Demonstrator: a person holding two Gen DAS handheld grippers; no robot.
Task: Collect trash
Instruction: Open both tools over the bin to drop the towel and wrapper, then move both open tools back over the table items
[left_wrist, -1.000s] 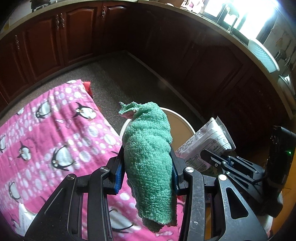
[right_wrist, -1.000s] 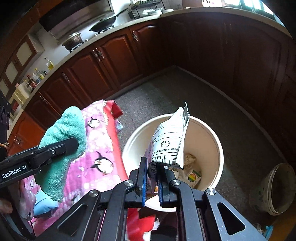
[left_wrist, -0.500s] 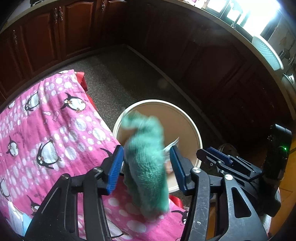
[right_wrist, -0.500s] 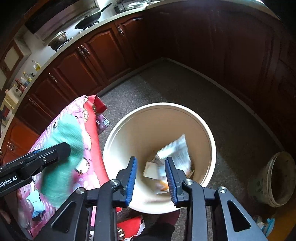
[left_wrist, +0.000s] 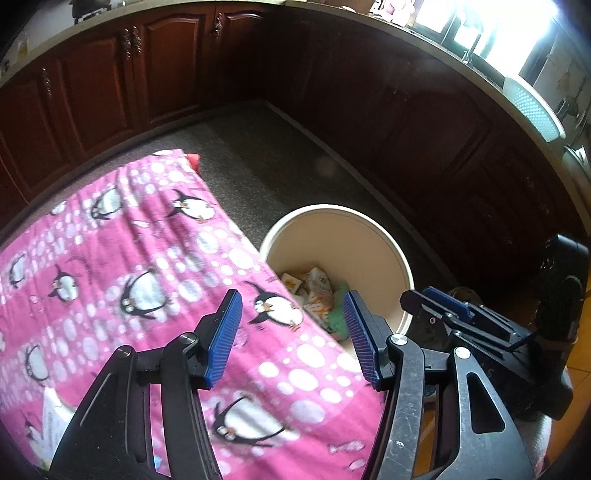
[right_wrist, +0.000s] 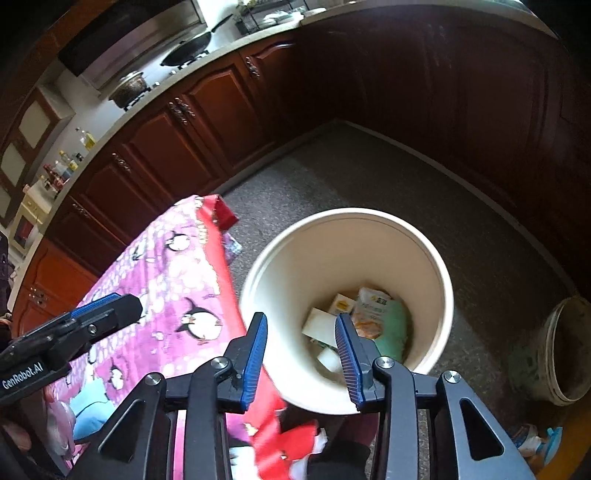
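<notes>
A cream round bin (right_wrist: 439, 280) stands on the floor beside the table; it also shows in the left wrist view (left_wrist: 399, 258). Inside lie the green towel (right_wrist: 393, 328), a snack wrapper (right_wrist: 369, 314) and small boxes (right_wrist: 341, 304). The towel (left_wrist: 338, 315) and wrapper (left_wrist: 319, 286) also show in the left wrist view. My left gripper (left_wrist: 293, 332) is open and empty above the table's edge. My right gripper (right_wrist: 301, 349) is open and empty above the bin's near rim.
A table with a pink penguin cloth (left_wrist: 110, 258) fills the left; it also shows in the right wrist view (right_wrist: 166, 280). Dark wood cabinets (left_wrist: 147, 81) ring the grey floor (left_wrist: 266, 170). An old pail (right_wrist: 561, 350) stands at the right.
Both grippers opened. The green towel fell from the left gripper and the wrapper from the right one; both now lie in the bin.
</notes>
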